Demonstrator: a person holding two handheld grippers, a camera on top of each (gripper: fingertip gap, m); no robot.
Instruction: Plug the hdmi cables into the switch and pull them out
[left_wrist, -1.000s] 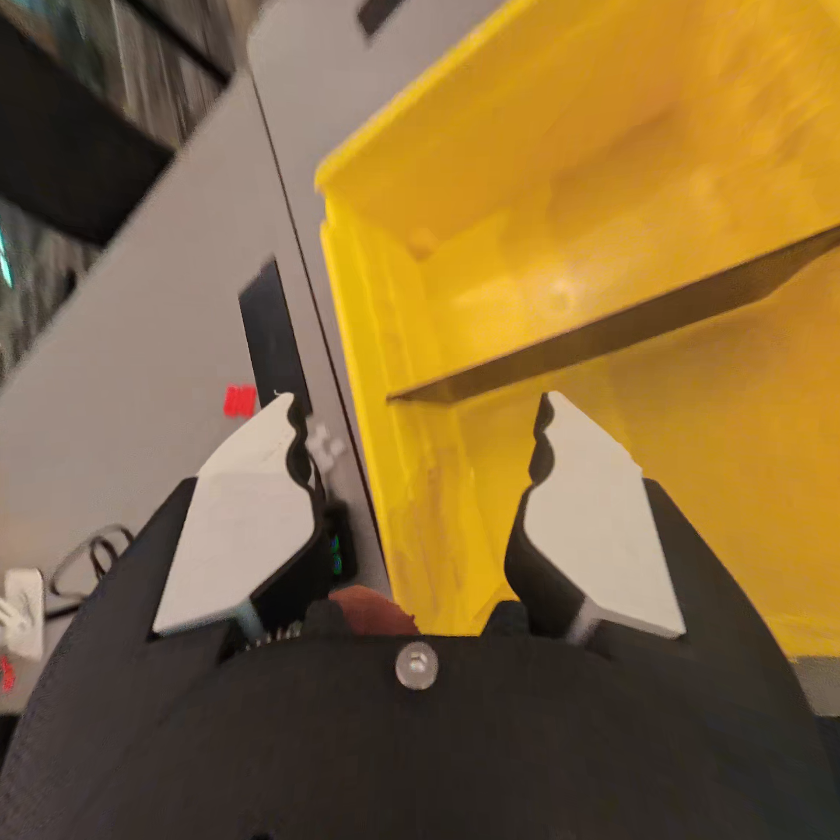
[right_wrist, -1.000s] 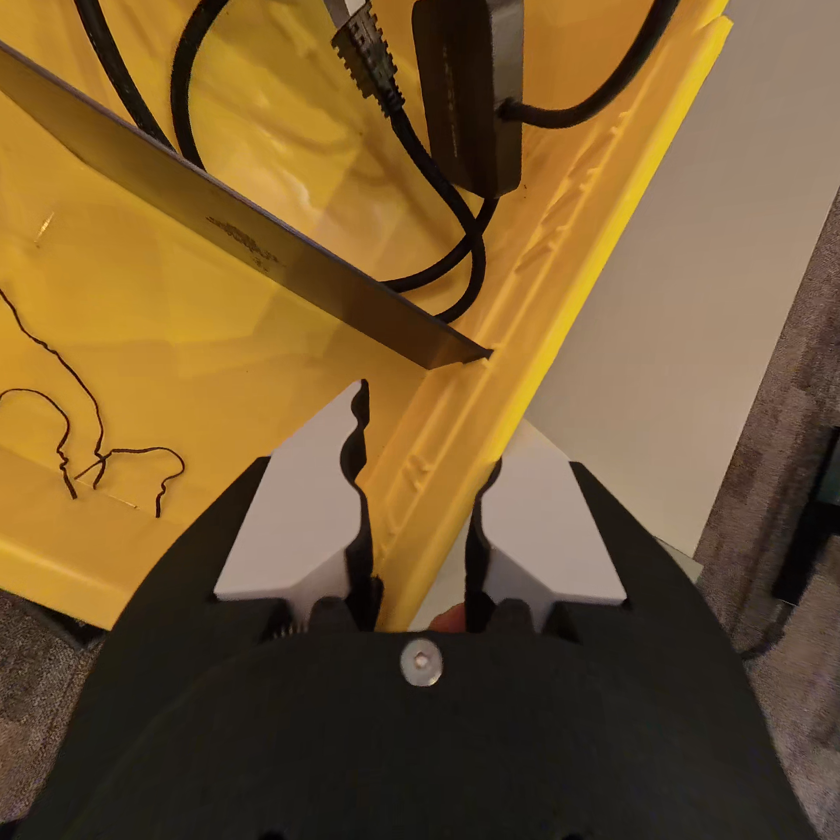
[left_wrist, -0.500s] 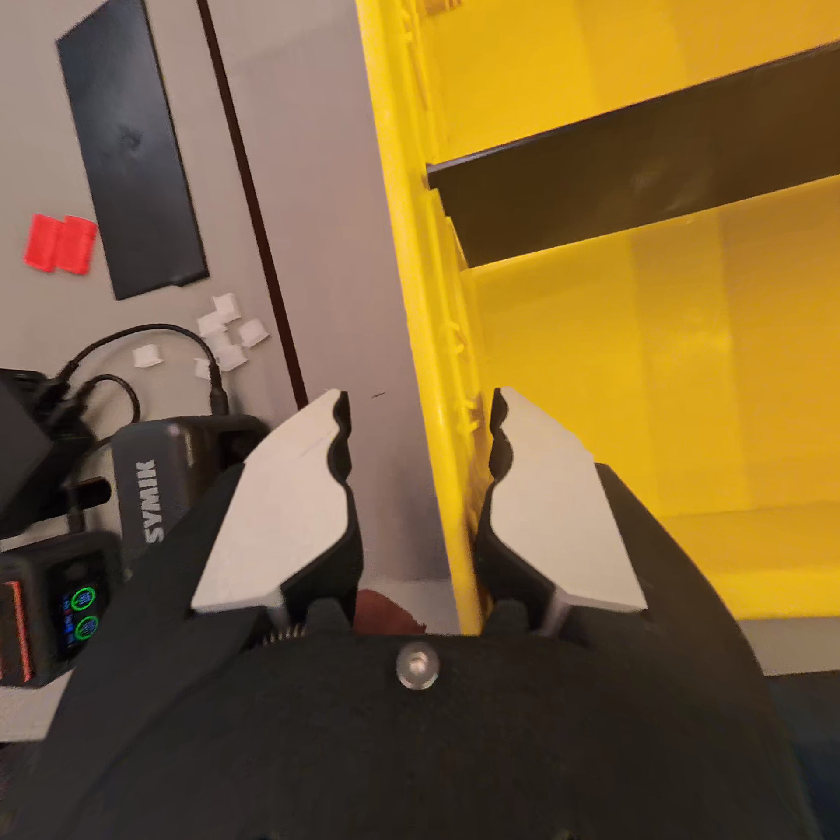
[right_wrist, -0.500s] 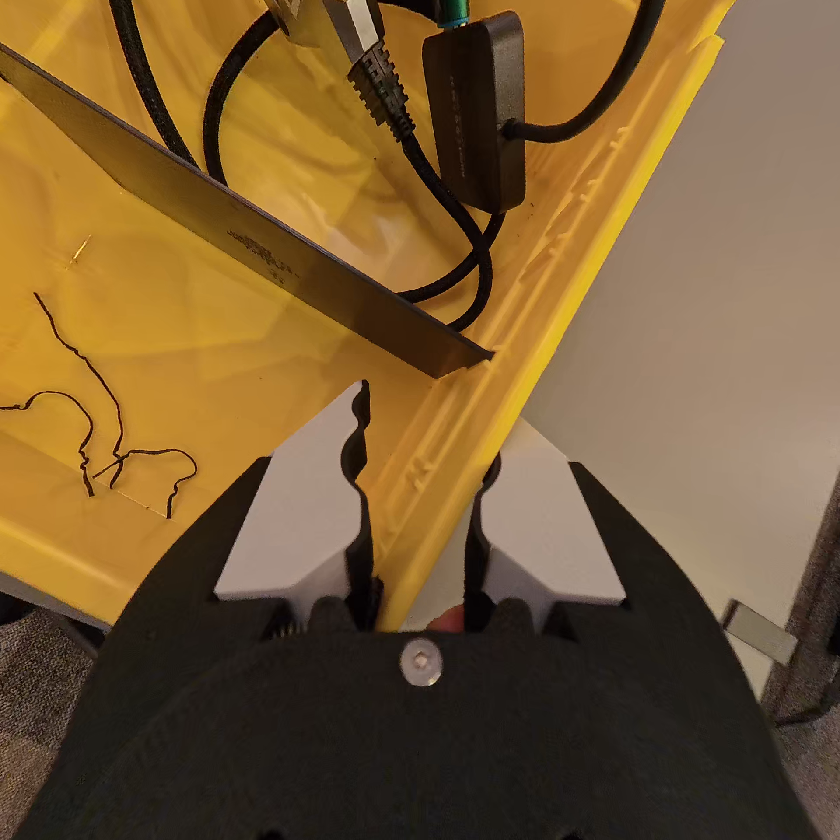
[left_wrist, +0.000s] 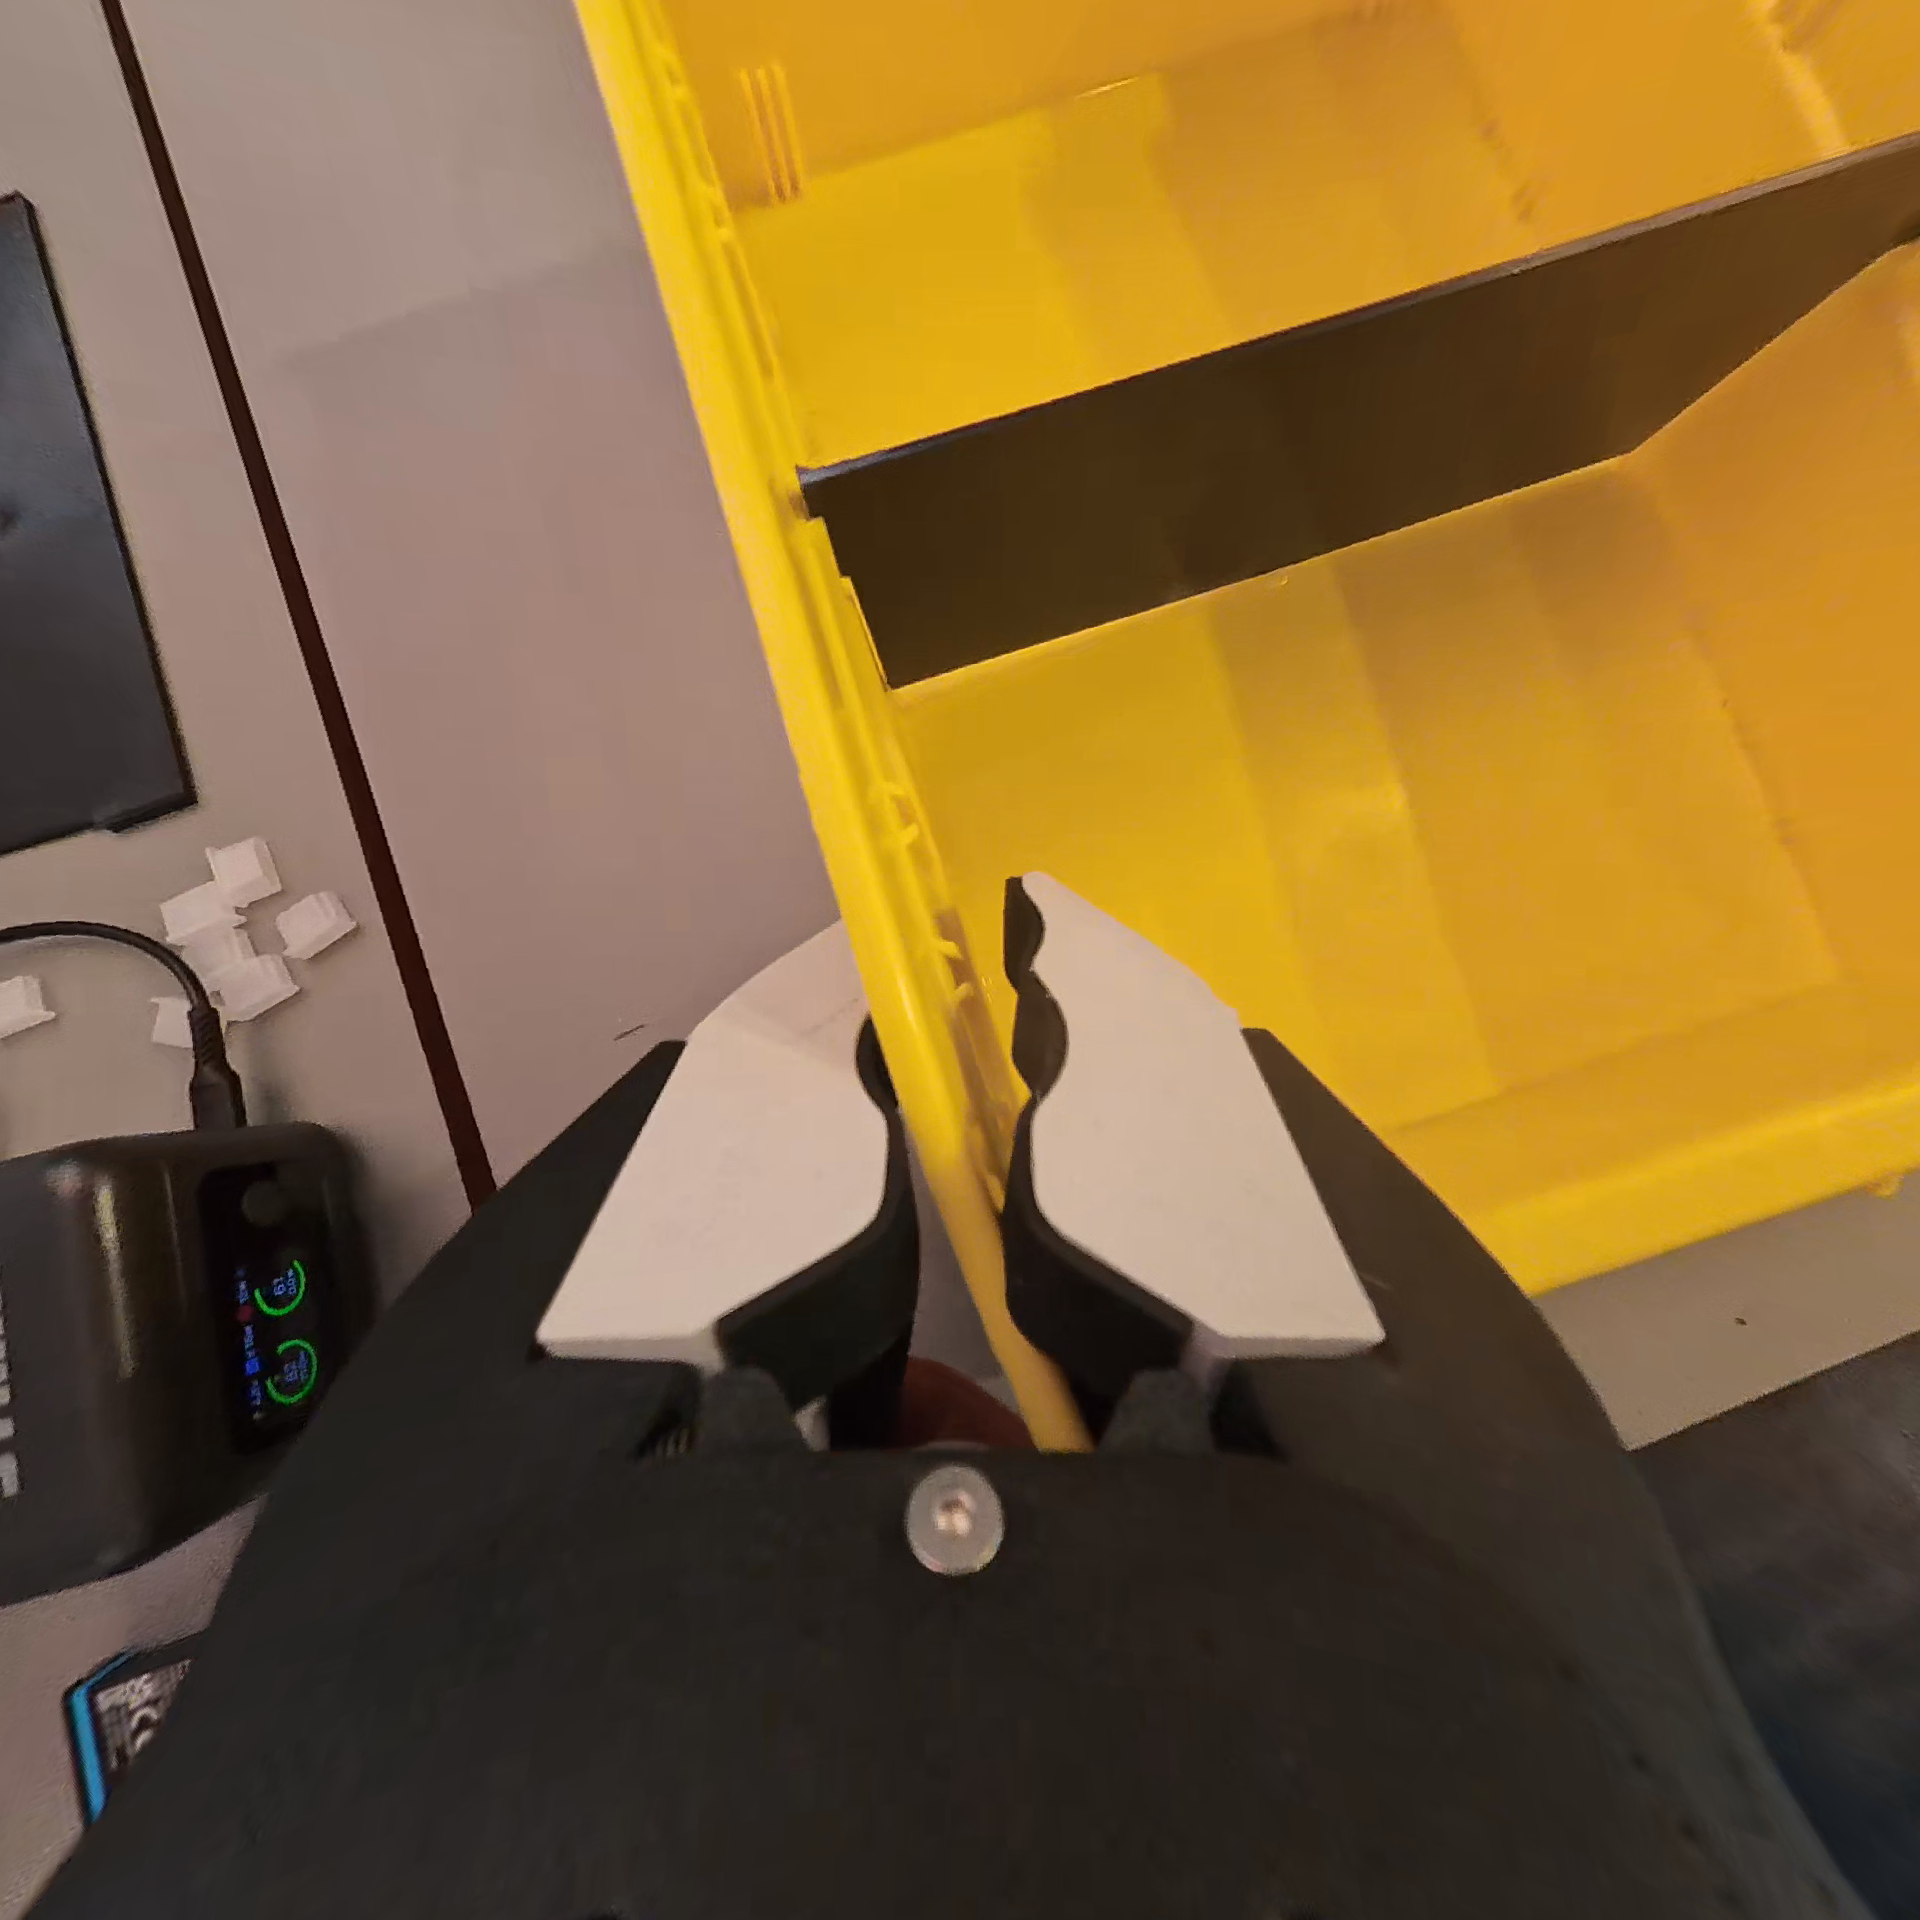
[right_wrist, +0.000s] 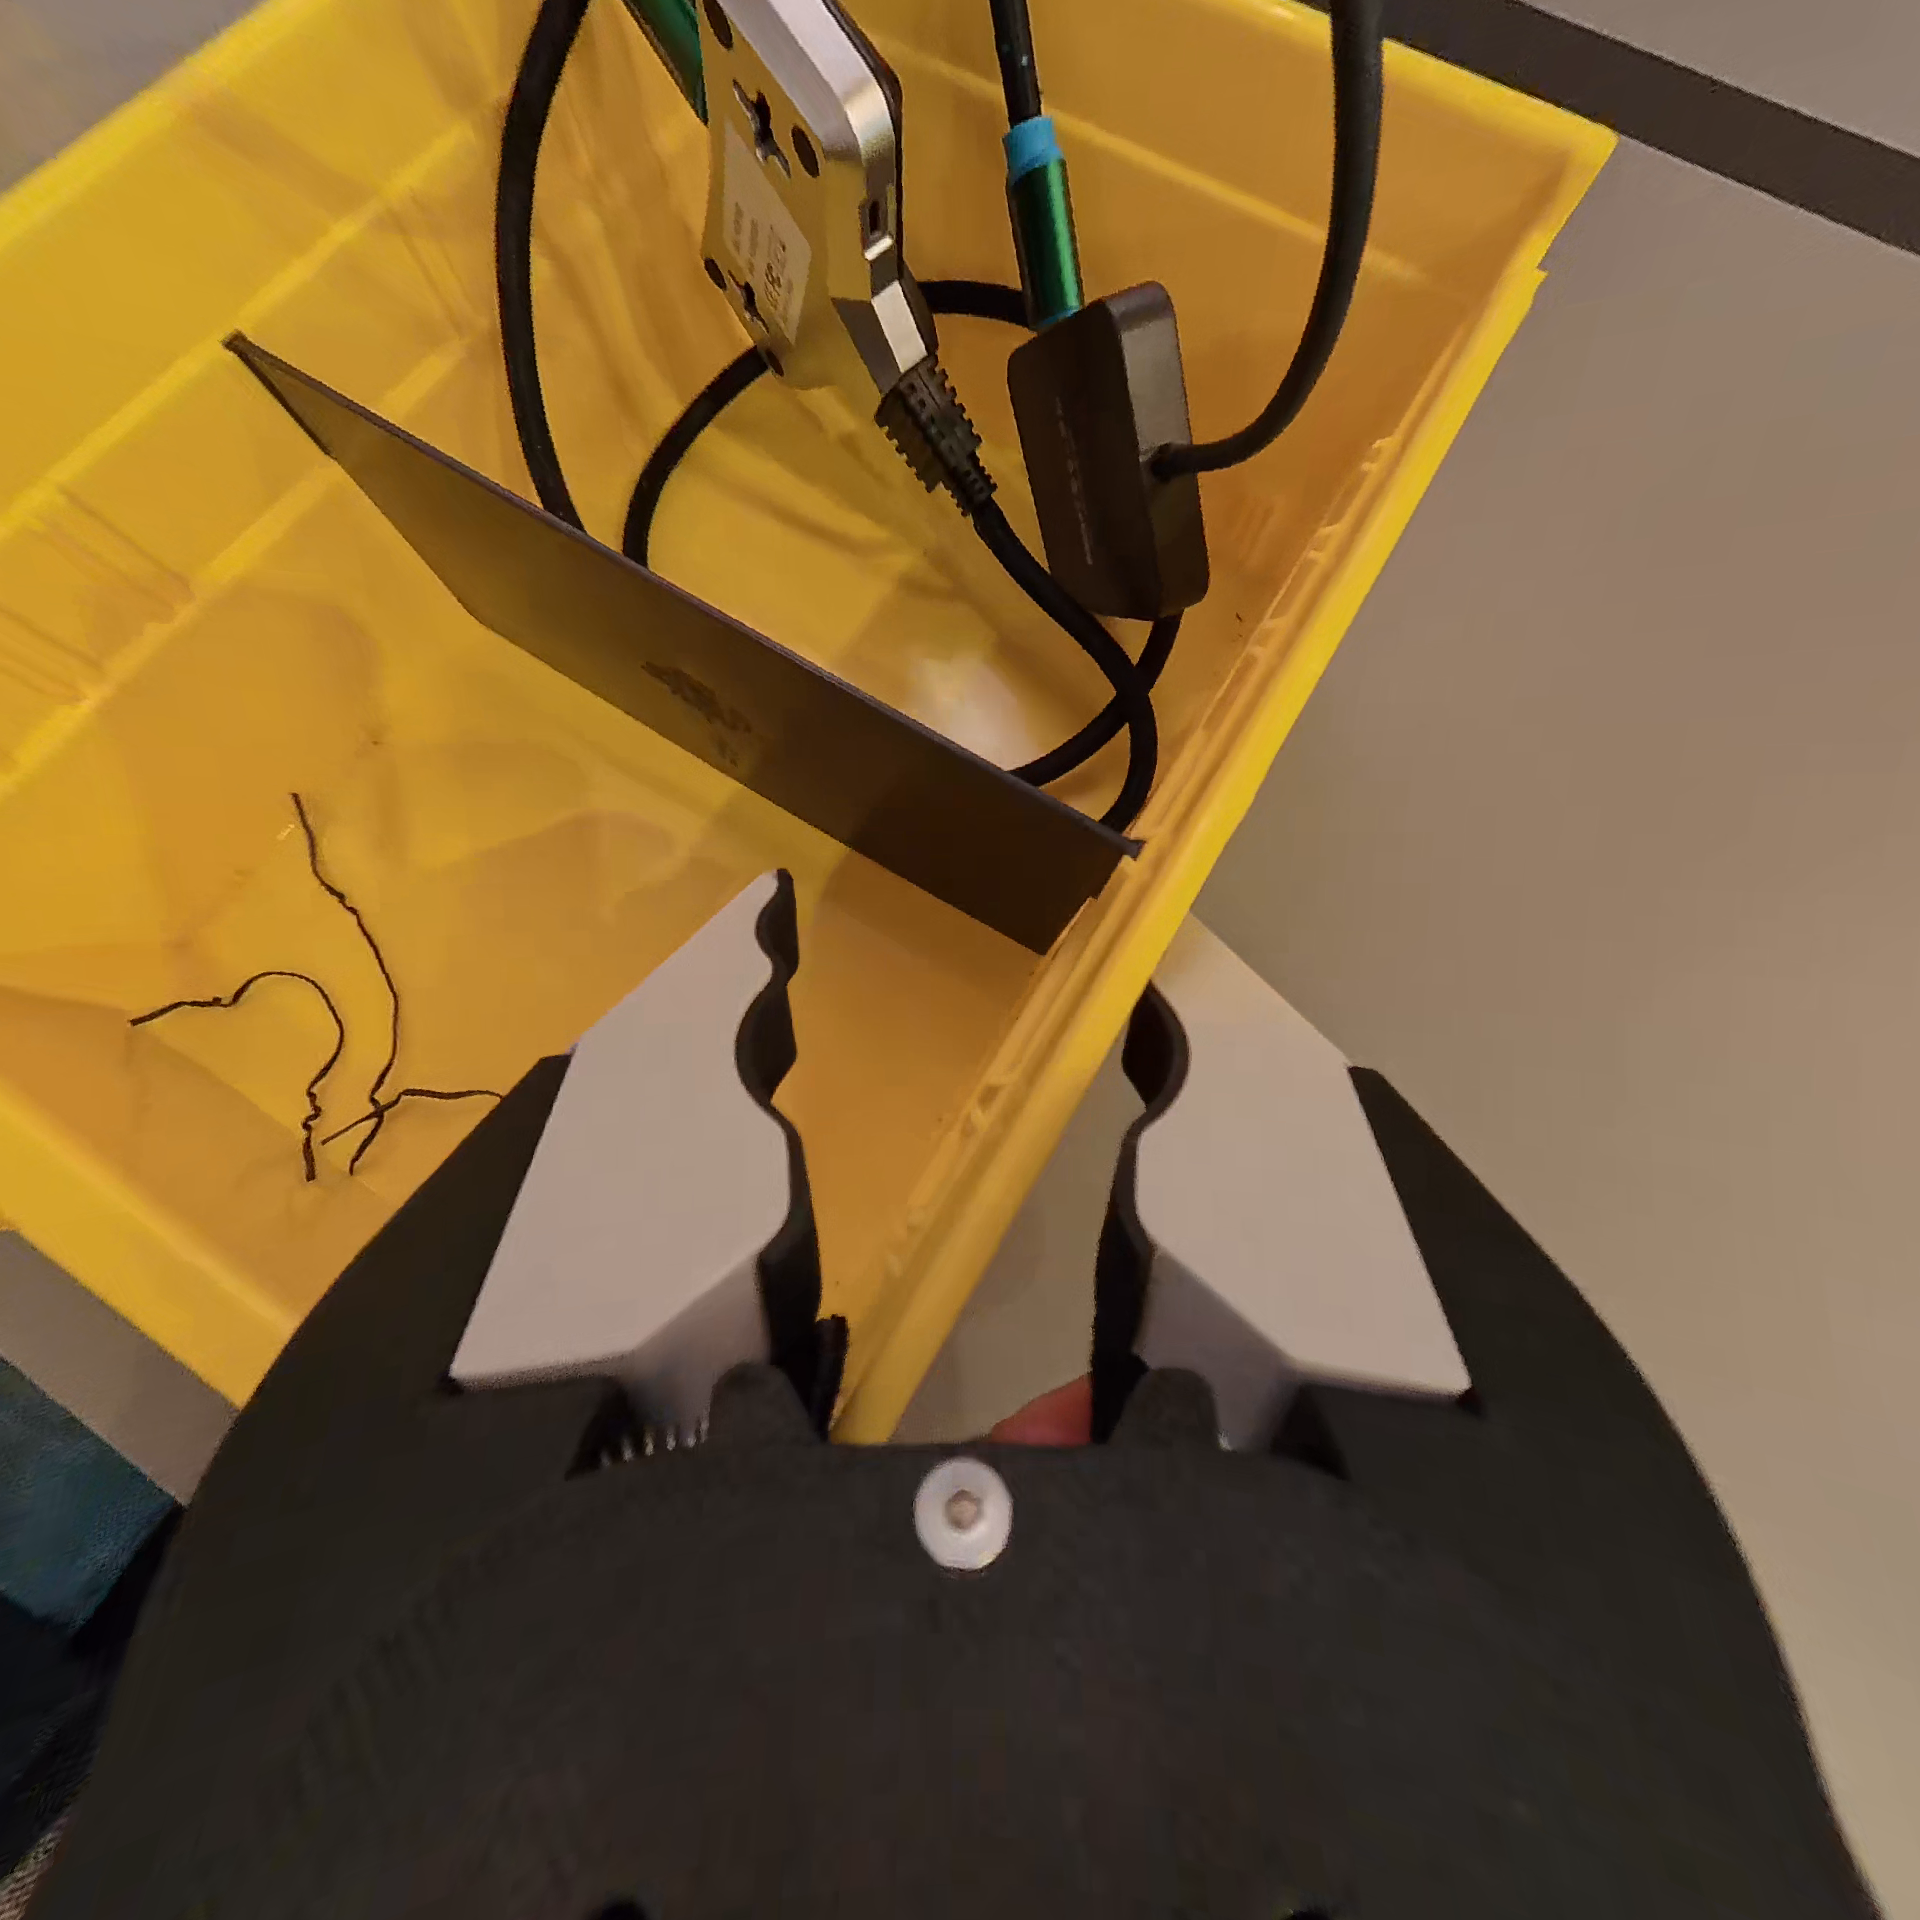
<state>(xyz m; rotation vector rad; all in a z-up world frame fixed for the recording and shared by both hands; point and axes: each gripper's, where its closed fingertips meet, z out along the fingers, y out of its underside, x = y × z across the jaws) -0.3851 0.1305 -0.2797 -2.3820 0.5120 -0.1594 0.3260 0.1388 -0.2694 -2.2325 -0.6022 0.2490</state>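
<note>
Glossy yellow plastic bin (left_wrist: 1351, 831) – left gripper (left_wrist: 940, 1049) jaws clamped on its ribbed wall, right gripper (right_wrist: 961, 1049) jaws apart astride the opposite wall; braided cables (right_wrist: 1101, 665) cut off beyond.

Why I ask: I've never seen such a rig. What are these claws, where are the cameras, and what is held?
A person holds two hand-held claws, each with a camera looking along its fingers; one picture comes from each. The left claw grips one wall of a yellow bin; a grey table lies beneath. The right claw straddles the opposite wall; whether it clamps is unclear. Behind the bin's black divider lie black cables, a silver box and a dark box.
</note>
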